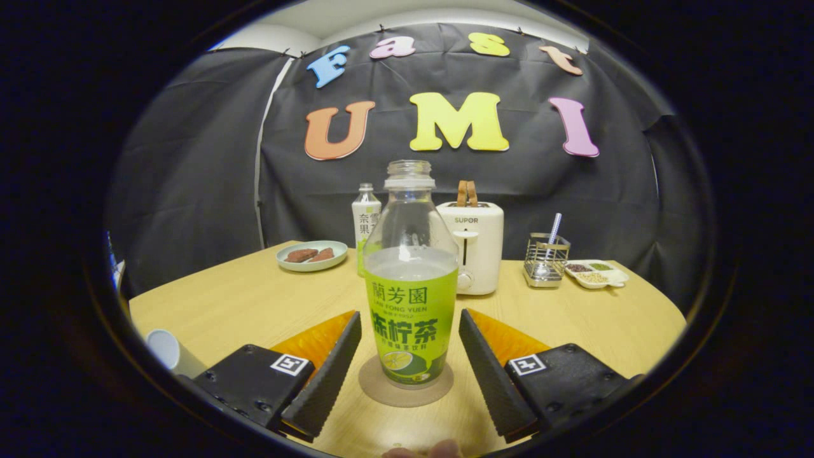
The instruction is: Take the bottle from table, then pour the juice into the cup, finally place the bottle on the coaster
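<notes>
Cup (166, 351) sits far left on the table (241, 305), just beside the left finger's base, partly cut off so contents can't be told. Further back left, a small plate (311, 256) with brownish pieces, parked out of the work zone. Gripper (410, 356) faces the bottle (411, 280) with jaws wide, one finger on either side of it and neither touching, a clear gap on both sides. Bottle stands upright, uncapped, on the round coaster (406, 381), squarely between the fingers; liquid level sits near the top of the label. Being on the coaster with the fingers off it reads as the place step done or just being released, though pouring can't be confirmed. Behind it, a second, smaller bottle (365, 219) and a toaster (474, 245), well apart from the action. Right of those, a wire holder (545, 261) with a utensil, then a divided dish (596, 273) of grains, both just background clutter.
</notes>
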Demonstrator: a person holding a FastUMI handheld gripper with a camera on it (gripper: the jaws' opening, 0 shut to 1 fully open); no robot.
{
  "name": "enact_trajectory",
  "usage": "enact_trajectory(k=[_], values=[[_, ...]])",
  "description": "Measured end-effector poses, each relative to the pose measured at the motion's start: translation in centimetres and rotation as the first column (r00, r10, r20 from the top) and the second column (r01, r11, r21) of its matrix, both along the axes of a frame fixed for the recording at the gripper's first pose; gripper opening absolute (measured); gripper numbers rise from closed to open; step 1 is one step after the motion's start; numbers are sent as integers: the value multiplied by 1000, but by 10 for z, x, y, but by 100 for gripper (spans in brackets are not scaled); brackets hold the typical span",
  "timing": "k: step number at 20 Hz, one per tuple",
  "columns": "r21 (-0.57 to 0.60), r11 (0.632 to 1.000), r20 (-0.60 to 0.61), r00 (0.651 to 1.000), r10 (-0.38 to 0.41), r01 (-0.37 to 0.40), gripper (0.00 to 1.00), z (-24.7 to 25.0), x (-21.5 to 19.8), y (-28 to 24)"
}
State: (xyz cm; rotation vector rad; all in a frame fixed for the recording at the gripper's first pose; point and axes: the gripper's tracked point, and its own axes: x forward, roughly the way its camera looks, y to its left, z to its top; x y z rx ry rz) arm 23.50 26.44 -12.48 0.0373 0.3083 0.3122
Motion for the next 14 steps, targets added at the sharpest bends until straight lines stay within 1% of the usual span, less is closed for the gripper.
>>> enact_trajectory(k=[4,7,11,14], values=[[58,998,12,1000,-16,16,99,16,-36,-17],[59,995,58,994,-88,85,100,36,-73,-53],[37,992,149,981,-125,121,99,73,-143,-93],[88,987,203,968,-148,132,99,99,-196,-118]])
